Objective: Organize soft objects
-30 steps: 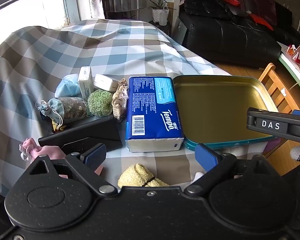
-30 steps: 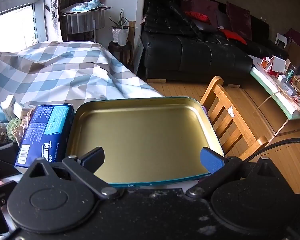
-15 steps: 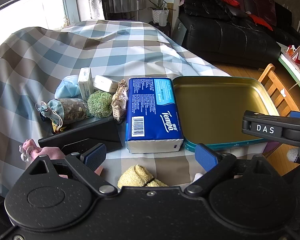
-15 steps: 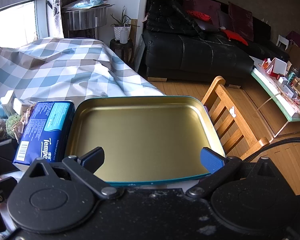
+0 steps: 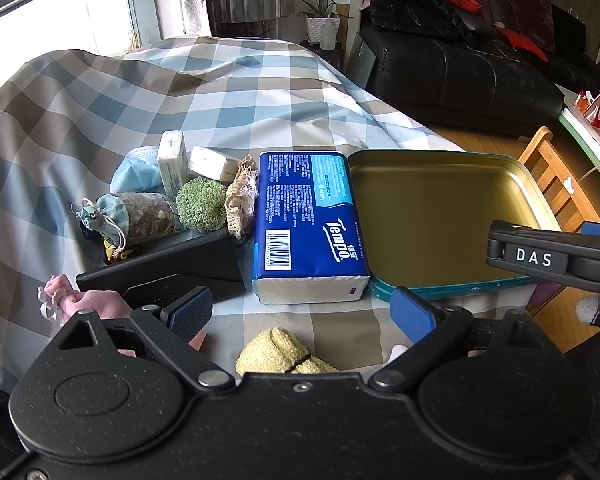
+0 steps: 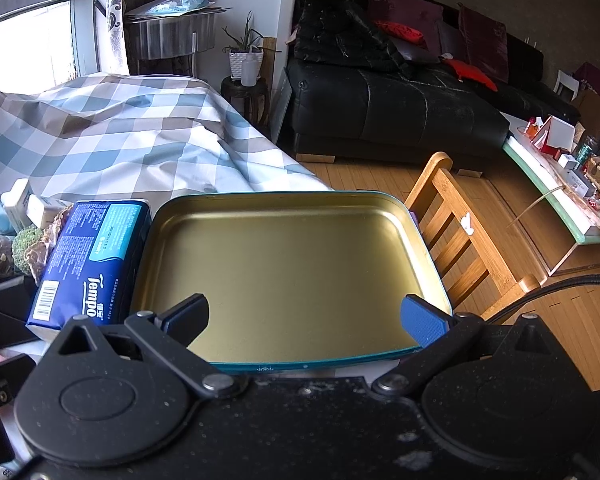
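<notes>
Both views are fisheye looks from a wrist mount, each with its own gripper body filling the lower frame and two blue-padded fingers reaching up toward mid-frame. The left wrist view sits low and close over the near table edge, facing across the checked tablecloth [image 5: 228, 92] toward the window at upper left. The right wrist view sits close above the gold tray [image 6: 284, 264], facing the black sofa [image 6: 396, 108] at upper right. Both share the tray [image 5: 432, 216], the blue tissue pack [image 5: 308, 220] [image 6: 88, 264] and the sofa.
</notes>
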